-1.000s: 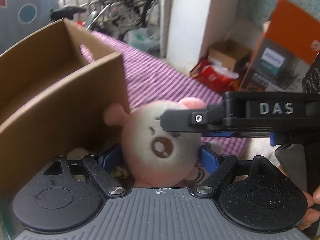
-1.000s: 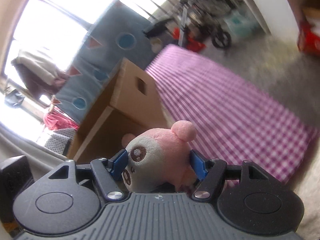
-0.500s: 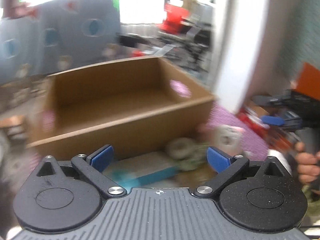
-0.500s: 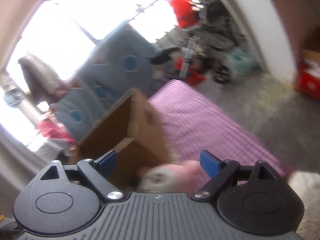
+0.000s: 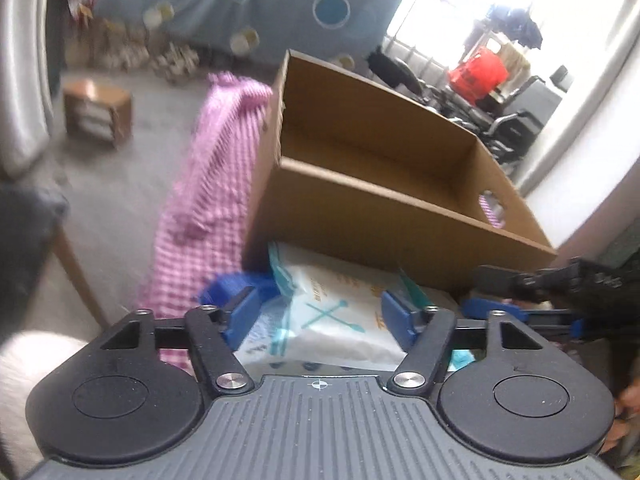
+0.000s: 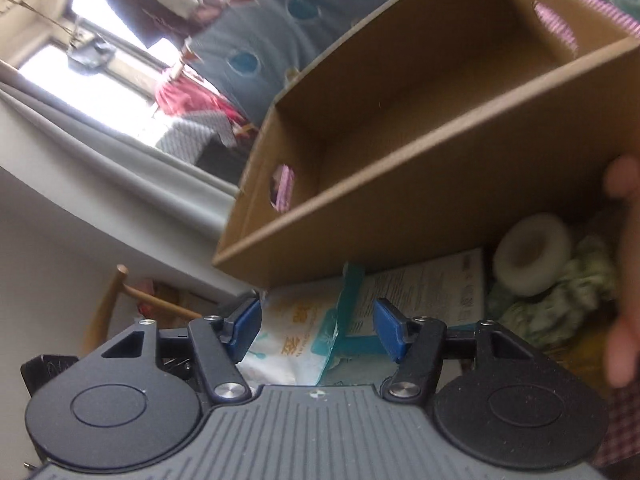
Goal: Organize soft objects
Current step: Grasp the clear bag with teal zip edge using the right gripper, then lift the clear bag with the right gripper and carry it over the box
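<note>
Both tools, jaws just narrowing, straddle the soft white-and-teal plastic pack lying before the empty brown cardboard box: left tool, right tool. Whether pads grip cannot be told; squeeze evenly, lift together.

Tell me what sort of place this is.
Probably a lived-in room at home, used partly for storage. Grey curtains hang by a bright window, a patterned blue cover drapes over furniture, and a cardboard box sits on a purple checked cloth.

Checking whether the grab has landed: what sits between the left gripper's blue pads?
In the left wrist view, the white-and-teal soft pack lies between the left gripper pads, which have just been closing; contact is unclear.
</note>
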Demonstrator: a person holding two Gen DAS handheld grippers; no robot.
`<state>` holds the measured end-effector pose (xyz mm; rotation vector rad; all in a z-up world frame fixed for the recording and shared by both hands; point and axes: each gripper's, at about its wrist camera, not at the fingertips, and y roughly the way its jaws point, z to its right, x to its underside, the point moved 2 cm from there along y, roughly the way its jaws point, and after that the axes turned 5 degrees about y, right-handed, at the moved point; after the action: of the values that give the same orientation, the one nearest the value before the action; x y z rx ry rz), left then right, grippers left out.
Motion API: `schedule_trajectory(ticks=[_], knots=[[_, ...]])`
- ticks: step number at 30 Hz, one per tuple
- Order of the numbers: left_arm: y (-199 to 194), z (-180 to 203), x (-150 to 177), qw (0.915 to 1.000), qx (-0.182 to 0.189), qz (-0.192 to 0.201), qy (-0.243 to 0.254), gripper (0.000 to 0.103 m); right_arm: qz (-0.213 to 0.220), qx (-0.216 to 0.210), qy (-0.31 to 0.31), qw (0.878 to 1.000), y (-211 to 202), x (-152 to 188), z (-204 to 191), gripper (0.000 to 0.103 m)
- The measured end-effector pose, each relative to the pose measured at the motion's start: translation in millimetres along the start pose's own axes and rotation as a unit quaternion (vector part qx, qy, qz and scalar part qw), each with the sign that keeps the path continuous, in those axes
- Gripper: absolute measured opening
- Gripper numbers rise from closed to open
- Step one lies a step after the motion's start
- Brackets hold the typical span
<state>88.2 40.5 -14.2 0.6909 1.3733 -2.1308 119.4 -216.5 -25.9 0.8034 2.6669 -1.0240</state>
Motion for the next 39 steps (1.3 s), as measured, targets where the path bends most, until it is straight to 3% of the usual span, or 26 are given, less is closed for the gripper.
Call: schedule_trajectory(ticks=[4,13,17,21,24,28,35,37,39], knots=[[16,-5,-1,0.9994,0.021,-0.025,-0.006,0.064,-0.02,0.016,0.015,1.0,17,1,1,0.064],[11,-4,6,0.9992,0.034,-0.022,0.005,0.064,-0.045,0.012,0.014,0.999,41,0,-6,0.055],[-4,-2,12,0.9993,0.023,0.002,0.029,0.088,-0.042,0.012,0.017,0.999,33,0,-2,0.055],[-25,3,19,0.9964,0.019,0.022,0.079,0.097,-0.042,0.006,0.033,0.999,22,2,4,0.056],[-31,18,27,0.9877,-0.004,0.026,0.154,0.1,-0.057,0.001,0.041,0.998,15,9,6,0.057],[-24,44,39,0.9652,-0.06,0.028,0.253,0.099,-0.084,-0.002,0.048,0.995,19,18,6,0.057],[-12,71,44,0.9334,-0.09,0.061,0.342,0.097,-0.083,-0.093,0.08,0.989,13,15,-2,0.057],[-5,76,43,0.9252,-0.099,0.062,0.361,0.091,-0.079,-0.101,0.078,0.989,12,12,-6,0.057],[4,81,40,0.9166,-0.115,0.057,0.379,0.068,-0.076,-0.11,0.081,0.988,13,10,-7,0.057]])
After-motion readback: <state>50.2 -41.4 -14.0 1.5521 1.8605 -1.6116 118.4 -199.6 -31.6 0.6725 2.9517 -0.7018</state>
